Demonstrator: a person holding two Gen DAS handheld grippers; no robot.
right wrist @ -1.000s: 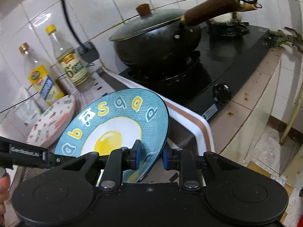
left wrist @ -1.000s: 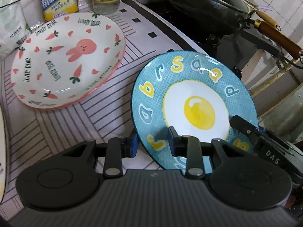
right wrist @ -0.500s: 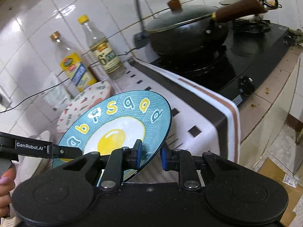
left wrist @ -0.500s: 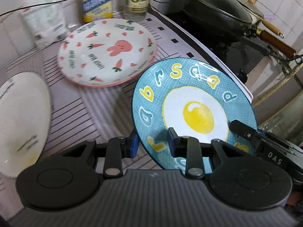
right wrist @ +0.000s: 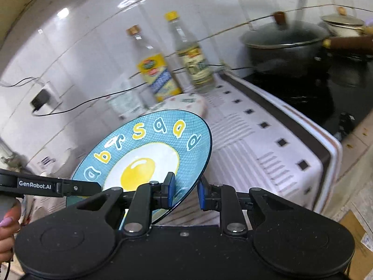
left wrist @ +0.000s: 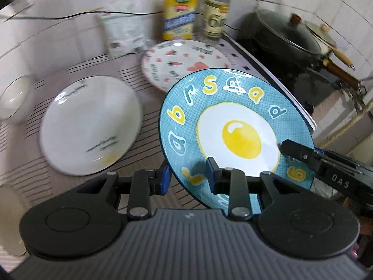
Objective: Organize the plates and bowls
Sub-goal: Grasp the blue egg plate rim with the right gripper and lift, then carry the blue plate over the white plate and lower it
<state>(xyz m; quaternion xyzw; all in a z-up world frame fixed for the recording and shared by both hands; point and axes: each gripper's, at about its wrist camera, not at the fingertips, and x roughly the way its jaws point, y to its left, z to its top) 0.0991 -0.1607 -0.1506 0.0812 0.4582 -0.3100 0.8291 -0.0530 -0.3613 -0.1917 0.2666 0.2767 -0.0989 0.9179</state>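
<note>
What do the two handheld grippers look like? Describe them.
Both are matte black. The left gripper has a ribbed grey body, blue pads and "GenRobot.AI" on a finger. The right gripper has a speckled black body, blue pads and "DAS" lettering.

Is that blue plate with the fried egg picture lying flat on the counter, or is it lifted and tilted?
Lifted and tilted. The blue plate slants above the striped mat, its rim pinched by the left hand-held gripper and the right hand-held gripper.

A home kitchen: white wall tiles [right wrist: 93,46] back a counter covered by a patterned mat [right wrist: 256,144], a lidded black wok [left wrist: 284,39] sits on a dark gas stove [right wrist: 314,98], and two condiment bottles [left wrist: 179,16] stand against the wall beside patterned plates [left wrist: 184,60].
</note>
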